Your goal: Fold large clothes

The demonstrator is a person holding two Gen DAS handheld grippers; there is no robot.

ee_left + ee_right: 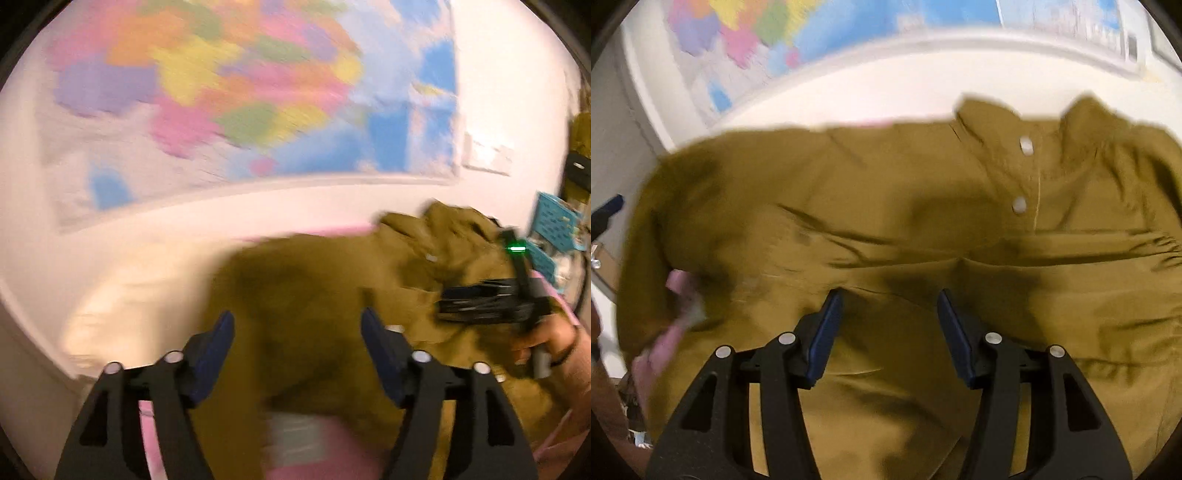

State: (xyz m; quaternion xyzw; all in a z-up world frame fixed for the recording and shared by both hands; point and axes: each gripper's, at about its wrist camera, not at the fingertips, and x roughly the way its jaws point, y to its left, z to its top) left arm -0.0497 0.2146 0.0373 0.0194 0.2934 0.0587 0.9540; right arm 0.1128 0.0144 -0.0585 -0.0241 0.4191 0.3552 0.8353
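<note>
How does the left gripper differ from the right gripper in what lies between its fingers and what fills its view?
1. The left gripper looks over the blurred edge of the shirt, with pink surface below; the right gripper looks over the shirt's front, near its white buttons.
2. The wall map fills most of the left view; the shirt fills the right.
Shared: both are open, holding nothing.

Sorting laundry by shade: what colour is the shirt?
Olive-mustard brown shirt with white buttons, clearest in the right wrist view.
</note>
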